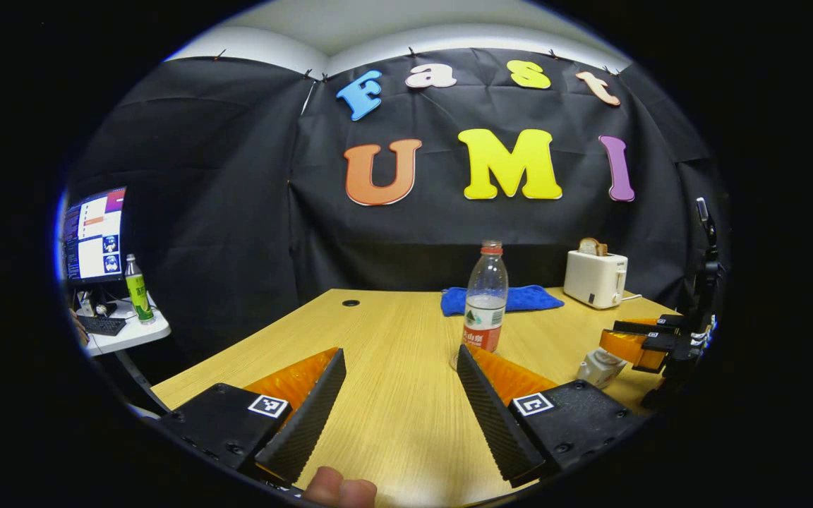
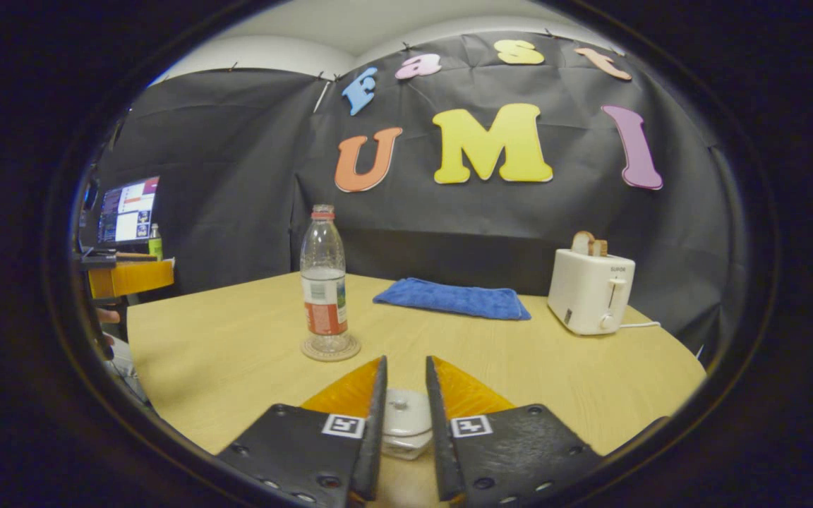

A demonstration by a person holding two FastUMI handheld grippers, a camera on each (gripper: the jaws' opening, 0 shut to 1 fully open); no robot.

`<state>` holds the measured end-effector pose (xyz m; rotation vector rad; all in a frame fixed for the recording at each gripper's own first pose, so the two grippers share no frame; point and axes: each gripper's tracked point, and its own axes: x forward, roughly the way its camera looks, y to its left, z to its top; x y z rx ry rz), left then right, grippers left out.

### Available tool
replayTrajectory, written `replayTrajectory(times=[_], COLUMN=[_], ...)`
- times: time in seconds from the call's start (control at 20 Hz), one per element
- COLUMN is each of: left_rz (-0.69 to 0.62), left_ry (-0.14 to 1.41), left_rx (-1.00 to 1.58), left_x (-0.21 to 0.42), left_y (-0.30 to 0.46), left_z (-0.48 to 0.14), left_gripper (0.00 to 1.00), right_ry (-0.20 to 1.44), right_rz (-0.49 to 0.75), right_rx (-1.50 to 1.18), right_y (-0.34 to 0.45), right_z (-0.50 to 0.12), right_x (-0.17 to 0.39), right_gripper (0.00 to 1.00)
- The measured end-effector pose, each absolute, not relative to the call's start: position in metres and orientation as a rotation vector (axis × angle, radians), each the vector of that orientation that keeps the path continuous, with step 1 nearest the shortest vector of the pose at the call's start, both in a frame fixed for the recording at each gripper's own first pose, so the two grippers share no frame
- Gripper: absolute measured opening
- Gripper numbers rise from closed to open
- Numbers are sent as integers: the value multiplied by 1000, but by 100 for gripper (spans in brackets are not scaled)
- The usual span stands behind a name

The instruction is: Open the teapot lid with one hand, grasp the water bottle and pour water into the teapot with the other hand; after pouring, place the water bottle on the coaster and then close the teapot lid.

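R gripper (image 2: 404,374) over teapot (image 2: 406,422)

Water bottle (image 2: 323,282) on coaster (image 2: 330,348), towel (image 2: 452,298) behind it, toaster (image 2: 591,291) right, teapot (image 2: 406,422) nearest.

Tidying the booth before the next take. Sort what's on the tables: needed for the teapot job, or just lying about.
Needed:
water bottle
coaster under it
teapot, lid on

Lying about:
blue cloth
toaster with bread
green bottle and monitor on the side table
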<state>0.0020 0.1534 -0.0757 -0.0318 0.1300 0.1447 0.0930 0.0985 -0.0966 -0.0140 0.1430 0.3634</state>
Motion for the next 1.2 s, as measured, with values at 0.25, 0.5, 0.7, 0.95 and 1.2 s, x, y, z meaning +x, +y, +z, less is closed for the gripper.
replayTrajectory(times=[0.25,0.5,0.7,0.95,1.2], left_rz=[128,73,73,70,57], left_ry=[87,46,15,-15,-28], left_rx=[-5,-59,-42,-9,9], left_x=[12,17,15,6,2], left_y=[112,66,50,47,46], left_z=[-51,-31,-17,-12,-8], left_gripper=[99,99,99,99,99], right_ry=[63,-20,-60,-51,-70], right_rz=[249,120,47,26,8], right_rx=[8,-12,-20,0,-19], right_y=[55,3,-25,-30,-22], right_z=[-50,-11,4,1,10], right_x=[73,38,10,-7,-13], right_gripper=[84,96,96,95,96])
